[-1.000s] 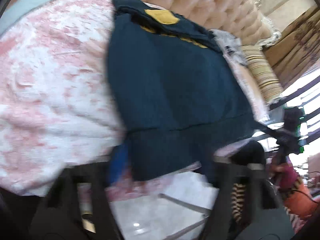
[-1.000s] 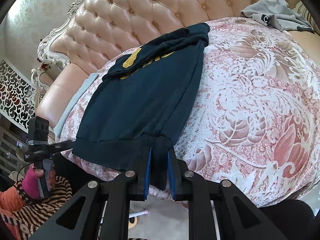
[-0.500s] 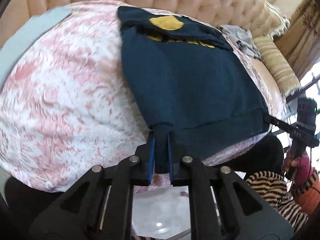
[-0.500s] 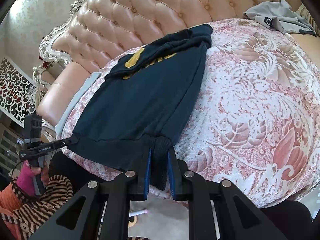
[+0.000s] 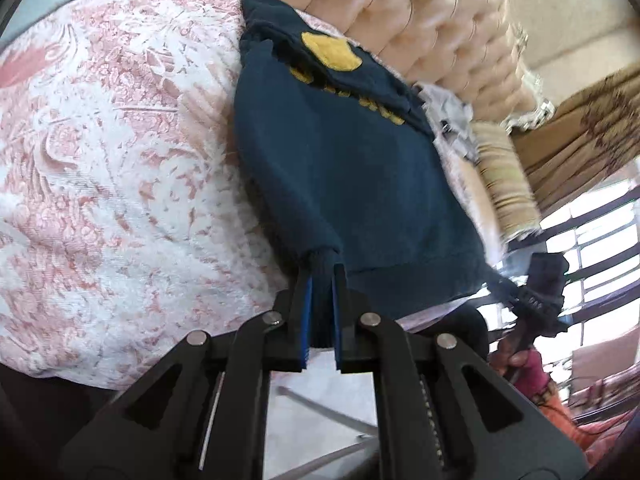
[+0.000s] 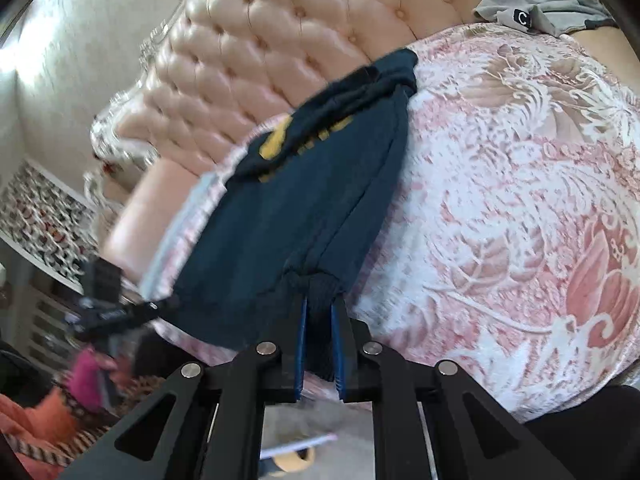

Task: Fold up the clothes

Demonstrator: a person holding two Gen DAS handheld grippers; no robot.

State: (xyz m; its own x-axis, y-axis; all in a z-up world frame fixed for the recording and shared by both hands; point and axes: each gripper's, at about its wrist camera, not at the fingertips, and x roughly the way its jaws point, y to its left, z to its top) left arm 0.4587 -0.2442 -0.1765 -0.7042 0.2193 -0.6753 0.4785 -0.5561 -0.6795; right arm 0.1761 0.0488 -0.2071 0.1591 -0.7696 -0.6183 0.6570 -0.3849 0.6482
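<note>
A dark navy sweatshirt [image 5: 340, 168] with yellow print lies on the pink floral bedspread [image 5: 100, 168], its hem toward me and its folded top by the headboard. My left gripper [image 5: 322, 276] is shut on the hem's left corner. My right gripper [image 6: 319, 304] is shut on the hem's right corner of the sweatshirt [image 6: 304, 204]. Both corners are lifted off the bedspread [image 6: 520, 220]. Each gripper shows at the far corner in the other's view.
A tufted peach headboard [image 6: 280, 52] runs behind the bed. A grey garment [image 6: 544, 12] lies at the far right corner near the headboard. A striped pillow [image 5: 504, 184] sits past the sweatshirt. The bed's near edge and the floor [image 5: 320, 412] lie below the grippers.
The left gripper has closed on the hem's left corner. Both grippers have lifted and pulled the hem, and both views have tilted. The sweatshirt now looks narrower and stretched.
</note>
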